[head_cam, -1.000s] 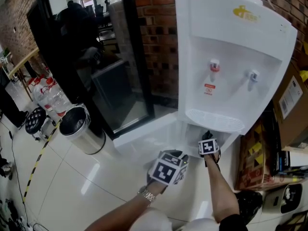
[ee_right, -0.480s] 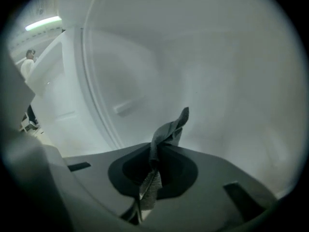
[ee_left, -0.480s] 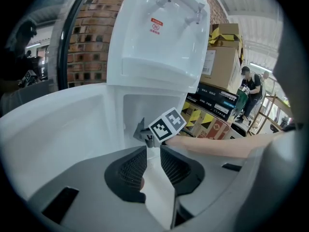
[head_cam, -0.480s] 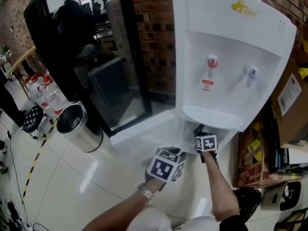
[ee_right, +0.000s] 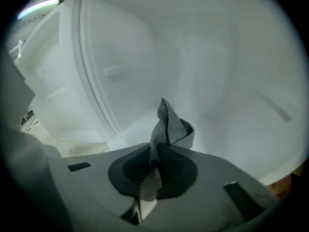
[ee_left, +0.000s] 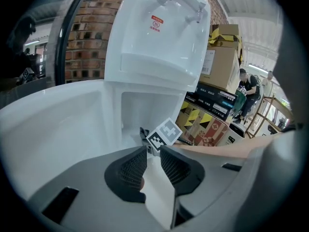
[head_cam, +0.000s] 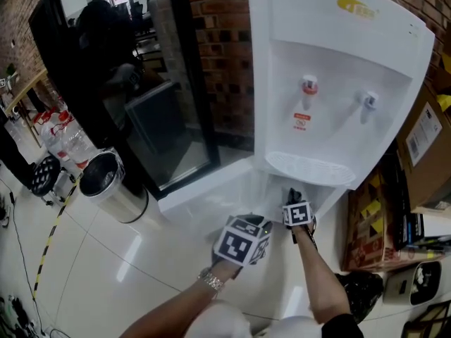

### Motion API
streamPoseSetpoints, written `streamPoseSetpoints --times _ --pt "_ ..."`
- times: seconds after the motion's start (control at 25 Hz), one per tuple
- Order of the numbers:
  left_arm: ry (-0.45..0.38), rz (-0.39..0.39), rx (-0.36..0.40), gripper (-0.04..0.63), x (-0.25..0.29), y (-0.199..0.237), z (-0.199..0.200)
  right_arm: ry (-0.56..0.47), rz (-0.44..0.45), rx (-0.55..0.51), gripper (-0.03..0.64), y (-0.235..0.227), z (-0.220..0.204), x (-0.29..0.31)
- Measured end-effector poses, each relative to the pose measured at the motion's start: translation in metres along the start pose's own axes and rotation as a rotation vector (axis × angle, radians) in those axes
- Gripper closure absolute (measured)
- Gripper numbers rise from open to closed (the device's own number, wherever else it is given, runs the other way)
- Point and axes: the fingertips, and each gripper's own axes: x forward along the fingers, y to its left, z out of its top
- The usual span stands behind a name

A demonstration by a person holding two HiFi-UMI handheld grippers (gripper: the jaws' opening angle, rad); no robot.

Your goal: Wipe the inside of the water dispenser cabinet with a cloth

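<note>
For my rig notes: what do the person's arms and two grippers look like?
Both the left gripper and right gripper have grey bodies with dark ribbed jaws. Each carries a cube of black-and-white square markers. The forearms are bare; a metal wristband on the left, a dark short sleeve on the right.

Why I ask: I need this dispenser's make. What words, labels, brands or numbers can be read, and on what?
No text here is readable.
Gold logo atop the water dispenser: too blurred to read.
Red label under the red tap: too small.
White label on the cardboard box: too small.
Print on the black boxes: blurred.
</note>
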Motion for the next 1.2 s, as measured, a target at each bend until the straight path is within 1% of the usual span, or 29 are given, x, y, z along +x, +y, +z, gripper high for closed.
streamPoseSetpoints --times 0.04,0.08,0.12,0.16,0.24,0.32,0.4,0.48,0.56,0.68,0.72,0.8,0.88,0.96,1.04,1.08,1.12,1.2 --pt "0.001 -0.001 -0.001 0.505 0.001 0.0 -0.001 -0.04 0.029 -0.036 0.604 0.013 0.011 0.001" --pt "0.003 -0.003 -0.001 0.505 0.001 0.0 -0.002 -0.054 0.045 -0.064 0.604 0.022 0.017 0.002" --pt "0.006 -0.006 -0.001 0.505 0.002 -0.001 -0.002 -0.042 0.052 -0.078 0.603 0.029 0.016 0.002" --pt "0.007 -0.008 -0.001 0.505 0.002 -0.002 -0.003 -0.024 0.057 -0.081 0.604 0.034 0.014 0.001" --pt "0.005 -0.009 -0.002 0.505 0.001 -0.001 -0.003 -0.05 0.051 -0.074 0.603 0.035 0.024 -0.006" --pt "0.0 -0.006 -0.006 0.505 -0.001 0.0 -0.002 -0.114 -0.006 -0.055 0.603 0.017 0.043 -0.018" --pt "-0.005 -0.006 -0.008 0.505 -0.001 0.001 -0.001 -0.157 -0.099 -0.032 0.604 -0.014 0.054 -0.028" --pt "-0.008 -0.007 -0.011 0.506 -0.002 0.001 -0.001 -0.136 -0.168 0.004 0.604 -0.042 0.045 -0.03" --pt "-0.01 -0.011 -0.015 0.508 -0.002 0.0 -0.001 -0.084 -0.195 0.033 0.603 -0.054 0.025 -0.026" --pt "-0.009 -0.022 -0.012 0.508 0.0 -0.002 0.0 0.01 -0.222 -0.006 0.603 -0.053 -0.003 -0.018" --pt "-0.008 -0.025 -0.011 0.508 0.001 -0.003 0.0 0.028 -0.201 -0.028 0.603 -0.046 -0.008 -0.011" --pt "-0.005 -0.024 -0.016 0.508 0.002 -0.002 -0.001 0.028 -0.114 -0.069 0.603 -0.022 -0.011 0.001" --pt "-0.003 -0.02 -0.02 0.508 0.003 0.0 -0.003 -0.005 -0.015 -0.103 0.603 0.01 -0.002 0.006" --pt "0.0 -0.024 -0.02 0.508 0.003 0.0 -0.004 -0.038 0.046 -0.136 0.603 0.035 0.009 0.006" --pt "0.004 -0.037 -0.017 0.509 0.003 -0.004 -0.006 -0.069 0.056 -0.156 0.603 0.045 0.02 0.002" --pt "0.003 -0.043 -0.016 0.509 0.003 -0.006 -0.006 -0.091 0.048 -0.149 0.603 0.043 0.027 -0.001" --pt "0.001 -0.044 -0.017 0.509 0.002 -0.005 -0.006 -0.115 0.031 -0.132 0.604 0.036 0.034 -0.004" --pt "-0.005 -0.042 -0.023 0.509 0.002 -0.002 -0.005 -0.155 -0.042 -0.095 0.603 0.009 0.048 -0.011"
